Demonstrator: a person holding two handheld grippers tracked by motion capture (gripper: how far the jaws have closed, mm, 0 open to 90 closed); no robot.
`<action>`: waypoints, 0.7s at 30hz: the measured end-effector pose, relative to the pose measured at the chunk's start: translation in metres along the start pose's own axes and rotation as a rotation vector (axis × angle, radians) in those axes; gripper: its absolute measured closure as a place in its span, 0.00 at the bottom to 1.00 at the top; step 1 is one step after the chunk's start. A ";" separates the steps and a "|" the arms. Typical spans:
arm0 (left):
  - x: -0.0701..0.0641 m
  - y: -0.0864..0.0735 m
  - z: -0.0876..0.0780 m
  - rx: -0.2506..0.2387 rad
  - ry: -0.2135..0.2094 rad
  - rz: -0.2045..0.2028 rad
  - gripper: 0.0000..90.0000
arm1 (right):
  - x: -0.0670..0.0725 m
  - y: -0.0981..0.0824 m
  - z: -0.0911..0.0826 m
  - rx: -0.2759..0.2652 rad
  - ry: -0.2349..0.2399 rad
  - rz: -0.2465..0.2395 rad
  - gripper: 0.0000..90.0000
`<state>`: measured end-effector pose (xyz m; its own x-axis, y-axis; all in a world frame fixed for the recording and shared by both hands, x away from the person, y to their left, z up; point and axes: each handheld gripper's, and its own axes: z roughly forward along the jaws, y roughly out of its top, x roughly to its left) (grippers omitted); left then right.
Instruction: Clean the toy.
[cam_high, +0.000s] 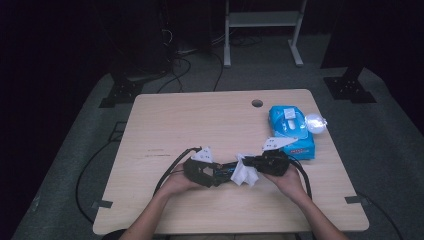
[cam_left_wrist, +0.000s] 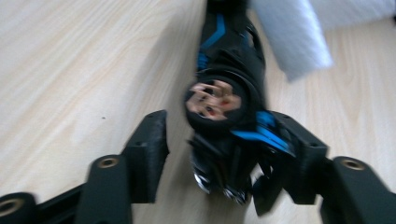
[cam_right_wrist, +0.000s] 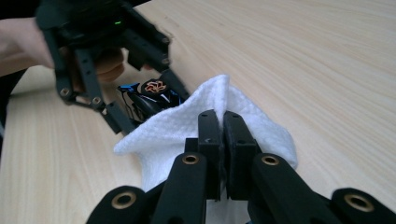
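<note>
Pale wood-grain table (cam_high: 165, 125), smooth, matte. Right gripper (cam_right_wrist: 223, 122): jaws pressed together, pinching white wipe (cam_right_wrist: 177, 126), soft quilted weave, bunched into peak at pinch, draped loose onto table. Left gripper (cam_left_wrist: 219, 140): jaws spread, black-and-blue toy (cam_left_wrist: 224, 98) between them; one pad close against it, other stands clear. Toy: glossy black plastic, elongated, blue stripes, round emblem with reddish figure on top; blurred. Toy lies at table's near middle, just beside wipe. Blue wipe pack (cam_high: 290, 131) toward far right edge.
</note>
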<state>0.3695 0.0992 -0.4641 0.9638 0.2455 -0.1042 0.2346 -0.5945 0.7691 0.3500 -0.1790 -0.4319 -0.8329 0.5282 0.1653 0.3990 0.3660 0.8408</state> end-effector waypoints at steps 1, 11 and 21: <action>0.000 0.000 0.000 0.000 0.000 0.000 0.44 | 0.000 0.000 0.000 0.000 0.000 0.000 0.96; -0.006 0.002 0.005 0.005 0.009 0.121 0.64 | 0.003 0.002 -0.002 0.028 -0.011 -0.033 0.95; 0.005 0.001 0.004 -0.035 0.068 0.135 0.65 | 0.011 0.025 0.019 0.000 -0.003 -0.049 0.96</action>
<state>0.3753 0.0969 -0.4666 0.9752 0.2170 0.0434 0.0978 -0.5984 0.7952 0.3580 -0.1498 -0.4185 -0.8504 0.5118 0.1220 0.3573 0.3917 0.8479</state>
